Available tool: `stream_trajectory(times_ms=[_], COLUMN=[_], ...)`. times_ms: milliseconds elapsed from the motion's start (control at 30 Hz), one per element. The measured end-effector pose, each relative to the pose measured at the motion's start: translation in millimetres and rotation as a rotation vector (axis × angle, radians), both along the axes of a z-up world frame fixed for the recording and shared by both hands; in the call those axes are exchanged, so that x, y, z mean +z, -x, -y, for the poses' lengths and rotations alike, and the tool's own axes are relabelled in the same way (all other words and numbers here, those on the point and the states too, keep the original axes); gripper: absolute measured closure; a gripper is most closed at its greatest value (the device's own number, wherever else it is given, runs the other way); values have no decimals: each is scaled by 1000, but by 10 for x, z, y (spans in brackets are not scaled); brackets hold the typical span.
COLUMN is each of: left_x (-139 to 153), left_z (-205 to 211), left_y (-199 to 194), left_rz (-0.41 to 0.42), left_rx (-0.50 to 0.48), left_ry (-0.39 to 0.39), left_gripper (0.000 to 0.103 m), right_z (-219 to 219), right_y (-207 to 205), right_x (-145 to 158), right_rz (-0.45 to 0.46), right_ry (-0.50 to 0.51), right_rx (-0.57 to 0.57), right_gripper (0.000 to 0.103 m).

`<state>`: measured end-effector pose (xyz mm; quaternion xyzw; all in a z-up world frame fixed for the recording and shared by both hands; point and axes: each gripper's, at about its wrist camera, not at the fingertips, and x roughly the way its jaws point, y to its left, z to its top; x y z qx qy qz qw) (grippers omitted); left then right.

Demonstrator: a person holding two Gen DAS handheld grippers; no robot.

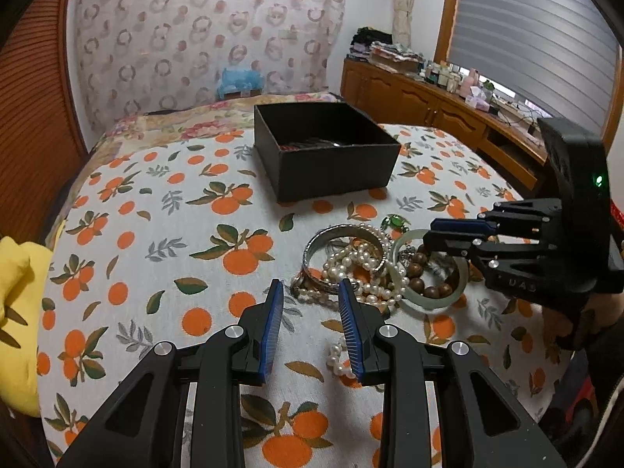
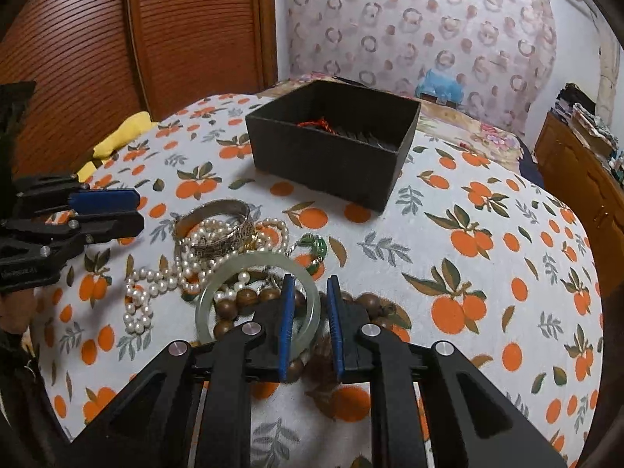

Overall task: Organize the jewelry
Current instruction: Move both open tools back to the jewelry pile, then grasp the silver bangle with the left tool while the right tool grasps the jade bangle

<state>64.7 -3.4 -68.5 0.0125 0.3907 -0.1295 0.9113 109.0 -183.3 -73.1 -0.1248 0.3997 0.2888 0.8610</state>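
Right wrist view puts my right gripper, jaws parted, astride the jade bangle rim atop the wooden beads, so I'd clamp squarely before lifting toward the black box, left gripper idle, unclenched.

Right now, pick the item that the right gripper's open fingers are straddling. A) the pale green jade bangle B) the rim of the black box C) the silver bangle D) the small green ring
A: in the right wrist view the right gripper stands open with one blue finger inside the jade bangle and the other outside its rim, while the silver bangle, the green ring and the black box lie farther ahead.
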Motion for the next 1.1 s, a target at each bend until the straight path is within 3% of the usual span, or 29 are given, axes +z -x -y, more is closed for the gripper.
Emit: stream_trajectory(times_ms=[400, 567, 1033, 1100], left_x=[-26, -91, -175, -187], left_z=[21, 39, -9, 6], left_y=[-444, -581, -739, -765], left_rz=[-52, -79, -103, -103], left_rx=[-35, -45, -42, -52], left_ry=[1, -8, -28, -35], left_gripper=[76, 76, 76, 80], right_z=[-192, -142, 129, 141], right_y=[-171, -175, -86, -94], right_x=[-44, -35, 181, 189], right_rz=[-29, -32, 32, 34], right_ry=[51, 15, -47, -45], right_rx=[64, 63, 1, -2], right_gripper=[82, 92, 93, 93])
